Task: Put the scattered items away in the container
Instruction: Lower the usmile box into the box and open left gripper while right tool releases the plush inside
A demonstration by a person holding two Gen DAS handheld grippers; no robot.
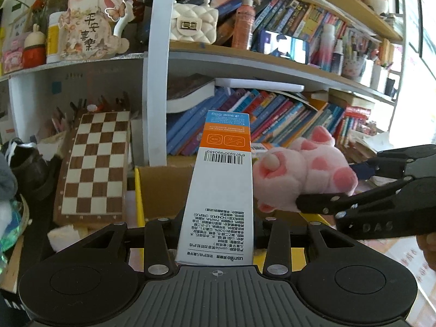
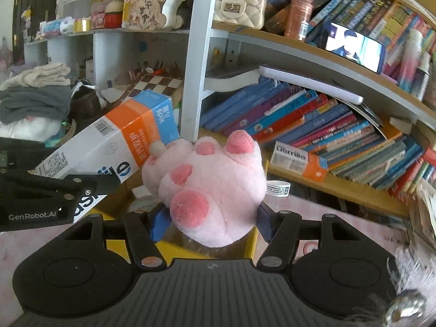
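Toothpaste box (image 1: 220, 190) clamped in left hand-held gripper (image 1: 218, 234); plush paw (image 2: 209, 188) in right (image 2: 211, 218), chessboard (image 1: 95, 163) beside.

The wooden lower shelf (image 2: 340, 190) carried a row of leaning books (image 2: 313, 125), with a small orange-and-white toothpaste box (image 2: 299, 160) lying flat before them. The upper shelf (image 2: 299, 51) bore a cream quilted handbag (image 2: 239, 6), an orange spray bottle (image 2: 298, 8) and further books.
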